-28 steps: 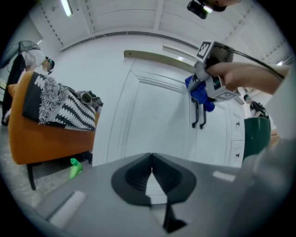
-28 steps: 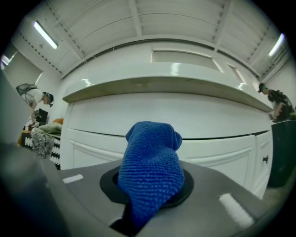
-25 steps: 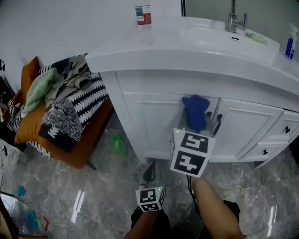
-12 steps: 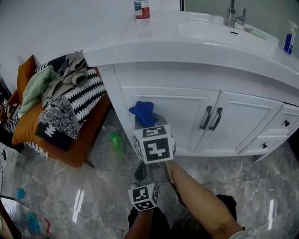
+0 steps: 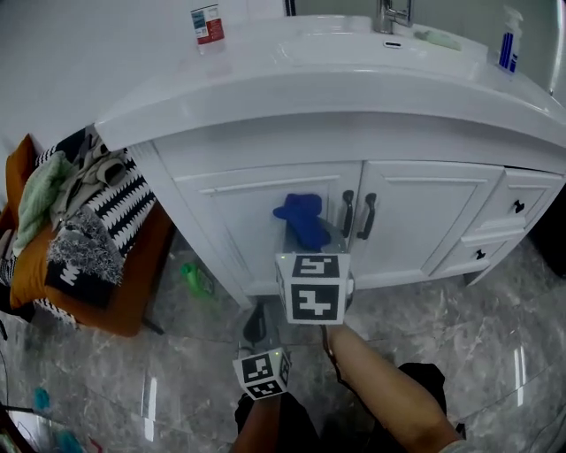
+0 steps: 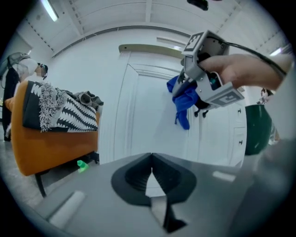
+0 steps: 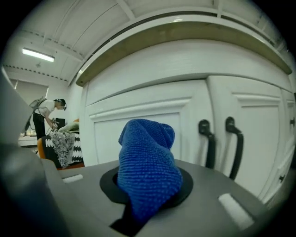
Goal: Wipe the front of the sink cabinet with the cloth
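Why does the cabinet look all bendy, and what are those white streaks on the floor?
Head view: the wide lens bows the cabinet, and the streaks are light glaring off the glossy floor. Right gripper view: a stronger fisheye bend, black corners, and the cloth sharp up close. Left gripper view: the same bend, with a bright ceiling lamp at top left.

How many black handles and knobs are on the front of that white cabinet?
4. Two long ones stand side by side mid-front: left handle, right handle. Two round ones sit at the right: upper knob, lower knob. More may hide past the picture's edge.
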The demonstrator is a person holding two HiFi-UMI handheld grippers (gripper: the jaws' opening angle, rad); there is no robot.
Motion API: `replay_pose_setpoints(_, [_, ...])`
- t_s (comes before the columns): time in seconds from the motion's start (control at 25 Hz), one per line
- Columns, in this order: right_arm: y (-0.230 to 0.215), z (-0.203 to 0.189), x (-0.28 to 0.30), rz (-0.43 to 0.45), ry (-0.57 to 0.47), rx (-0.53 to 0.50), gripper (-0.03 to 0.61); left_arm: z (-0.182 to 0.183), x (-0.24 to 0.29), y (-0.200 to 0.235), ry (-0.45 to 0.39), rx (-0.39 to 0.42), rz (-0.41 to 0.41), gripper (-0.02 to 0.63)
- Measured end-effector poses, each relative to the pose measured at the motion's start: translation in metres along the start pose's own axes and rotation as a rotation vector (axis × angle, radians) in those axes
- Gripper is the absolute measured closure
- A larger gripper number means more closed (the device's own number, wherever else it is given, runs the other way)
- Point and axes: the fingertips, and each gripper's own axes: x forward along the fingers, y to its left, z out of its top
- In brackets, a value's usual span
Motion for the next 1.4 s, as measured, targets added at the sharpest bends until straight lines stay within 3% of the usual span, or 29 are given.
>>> replay_pose_setpoints(0.16, [-0.039,0.003,-0.016,-0.059,0.001,0.006,0.518,-0.003,0.007,-0.010,0.008,0.020,-0.018,0.603])
replay_pose_setpoints(0.28, [-0.047,0.009,-0.032,-0.066,-0.032,-0.077,0.518,-0.007,0.012,-0.017,0.023,0.040,-0.029,0.603])
replay_pose_setpoints(0.64, [-0.098,0.015,-0.070,-0.010,-0.074,-0.080,0.520,-0.010,0.019,-0.040,0.034,0.096,-0.086,0.603])
replay_pose_setpoints(0.84, [-0.126,0.018,-0.076,-0.068,-0.107,-0.072,0.518,-0.013,0.023,-0.052,0.037,0.128,-0.109,0.603])
replay_pose_setpoints(1.12, [-0.160,-0.001,-0.055,-0.132,-0.035,-0.151,0.517,-0.019,0.027,-0.062,0.054,0.149,-0.124,0.603])
replay_pose_setpoints(1.4, [-0.233,-0.009,-0.076,-0.251,-0.023,-0.207,0.514,-0.022,0.032,-0.072,0.063,0.160,-0.141,0.603])
